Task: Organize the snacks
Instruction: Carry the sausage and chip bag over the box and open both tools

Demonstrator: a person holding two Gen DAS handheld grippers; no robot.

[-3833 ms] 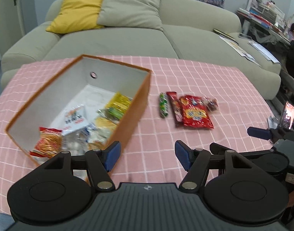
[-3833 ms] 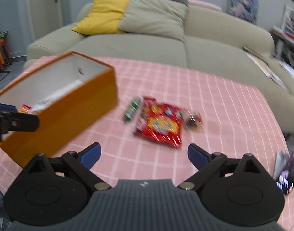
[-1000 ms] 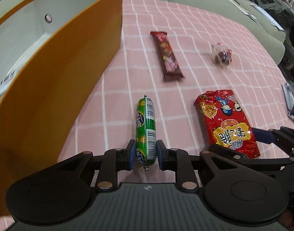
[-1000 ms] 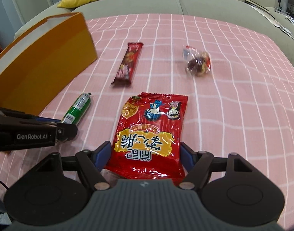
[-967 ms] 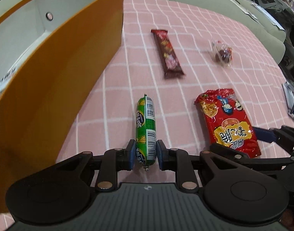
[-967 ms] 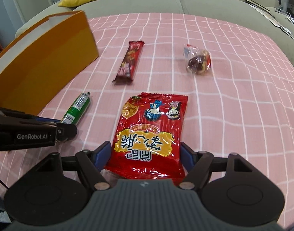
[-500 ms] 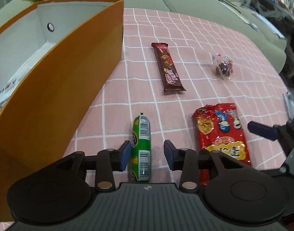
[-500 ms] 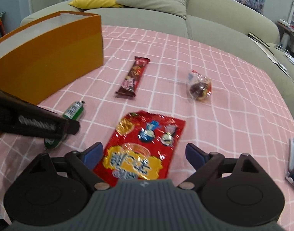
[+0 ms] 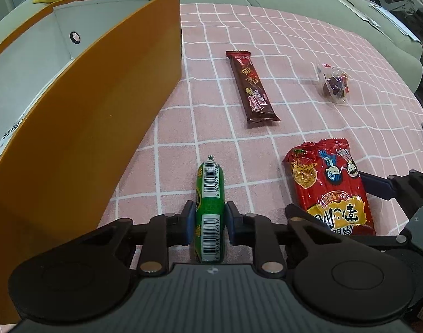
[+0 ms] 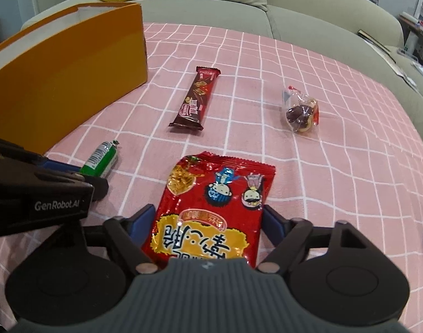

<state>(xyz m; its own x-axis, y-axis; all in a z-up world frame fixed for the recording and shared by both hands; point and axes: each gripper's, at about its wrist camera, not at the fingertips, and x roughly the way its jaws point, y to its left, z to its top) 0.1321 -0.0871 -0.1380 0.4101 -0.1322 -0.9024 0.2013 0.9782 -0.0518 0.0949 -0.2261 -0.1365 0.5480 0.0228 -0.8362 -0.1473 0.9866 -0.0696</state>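
Four snacks lie on the pink, white-gridded woven tablecloth (image 9: 266, 27): one glossy green foil-wrapped sausage stick (image 9: 210, 194), one long dark-brown crinkle-ended chocolate bar (image 9: 251, 86), one clear crumpled plastic pouch of dark sweets (image 9: 333, 83), one flat shiny red crisp packet (image 10: 211, 211); beside them stands one tall orange cardboard box (image 9: 100, 111) with a smooth white lining. The left gripper (image 9: 210, 222) is closing, its blue pads pinching the sausage stick; the right gripper (image 10: 208, 222) is closing, its jaws astride the red packet's near end, pads at its edges.
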